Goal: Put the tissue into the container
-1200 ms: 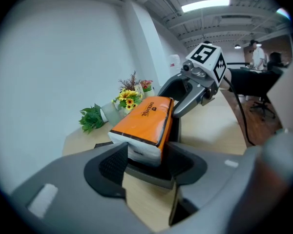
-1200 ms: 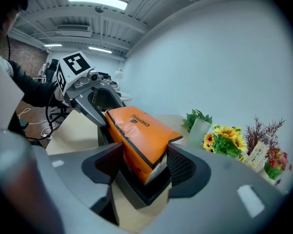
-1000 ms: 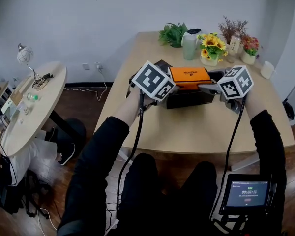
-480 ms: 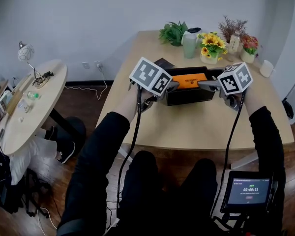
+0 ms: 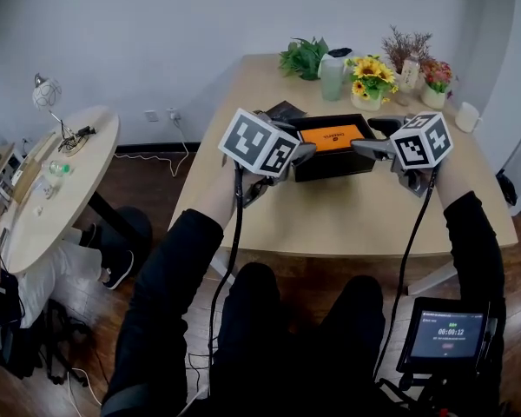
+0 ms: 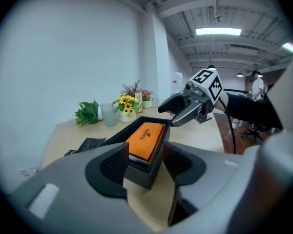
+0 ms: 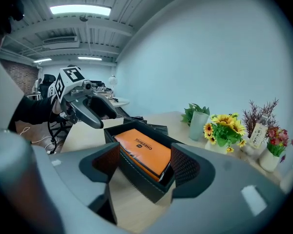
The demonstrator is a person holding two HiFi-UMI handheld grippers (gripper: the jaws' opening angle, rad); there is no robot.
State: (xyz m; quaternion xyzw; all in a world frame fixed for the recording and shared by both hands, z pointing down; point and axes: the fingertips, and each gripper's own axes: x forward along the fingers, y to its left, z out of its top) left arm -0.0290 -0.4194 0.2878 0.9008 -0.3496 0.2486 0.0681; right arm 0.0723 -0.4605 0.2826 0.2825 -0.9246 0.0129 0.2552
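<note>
The orange tissue pack (image 5: 333, 137) lies flat inside the black box container (image 5: 330, 168) on the wooden table. My left gripper (image 5: 306, 151) hovers just off the box's left end, open, with nothing held. My right gripper (image 5: 358, 146) hangs off the right end, its jaws opening, also with nothing in them. In the left gripper view the pack (image 6: 145, 139) and box (image 6: 141, 174) show beyond the jaws of the left gripper (image 6: 145, 162). The right gripper view shows the pack (image 7: 141, 147) in the box (image 7: 136, 179) past the spread jaws of the right gripper (image 7: 145, 165).
Behind the box stand a green plant (image 5: 304, 59), a pale cup (image 5: 333, 78), sunflowers (image 5: 370, 83) and more flower pots (image 5: 432, 81). A black wrapper (image 5: 282, 111) lies left of the box. A white cup (image 5: 466, 118) sits far right. A round side table (image 5: 52, 181) stands left.
The pack, held between both grippers above the box a second ago, has come down into it. Both grippers have let go and drawn back from its ends.
</note>
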